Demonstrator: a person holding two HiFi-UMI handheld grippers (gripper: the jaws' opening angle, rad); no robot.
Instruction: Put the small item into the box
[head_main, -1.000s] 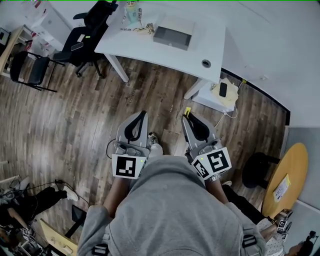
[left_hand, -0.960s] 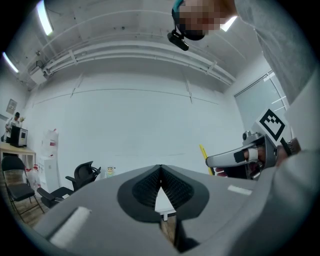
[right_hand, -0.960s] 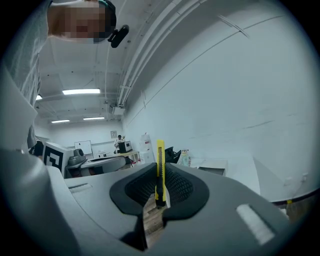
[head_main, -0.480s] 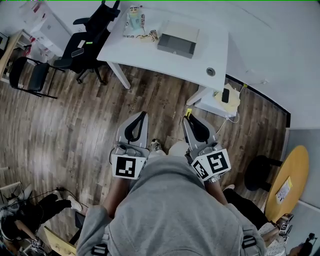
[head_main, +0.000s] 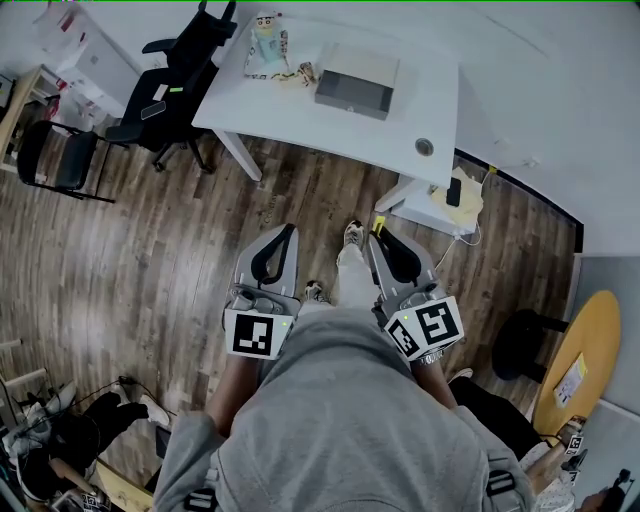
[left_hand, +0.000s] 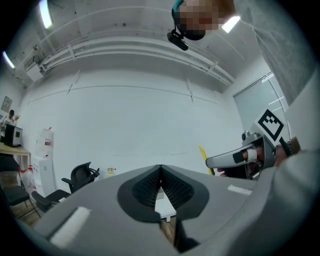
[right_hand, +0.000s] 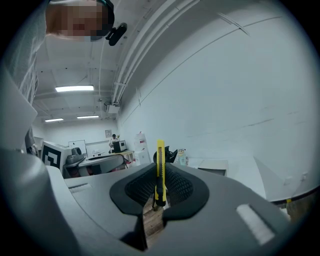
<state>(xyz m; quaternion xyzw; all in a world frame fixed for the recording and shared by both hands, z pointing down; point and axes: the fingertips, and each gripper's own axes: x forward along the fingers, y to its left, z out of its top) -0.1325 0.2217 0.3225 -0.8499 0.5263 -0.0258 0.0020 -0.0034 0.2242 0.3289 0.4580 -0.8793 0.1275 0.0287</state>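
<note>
Person's right tool (right_hand: 158, 189) is clamping a yellow utility knife (right_hand: 160, 155), its long axis running straight out along the jaws. Their left tool (left_hand: 160, 176) is pinched closed on nothing. The grey box (head_main: 355, 80) is sitting on the white table (head_main: 300, 118), well apart, far ahead and slightly left of the knife

No legible text, square coded markers (head_main: 255, 333) on left gripper (head_main: 288, 230) and right gripper (head_main: 376, 232) (patterns, not lettering)

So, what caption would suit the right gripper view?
Right gripper clamps a yellow utility knife between its ribbed jaws.
</note>
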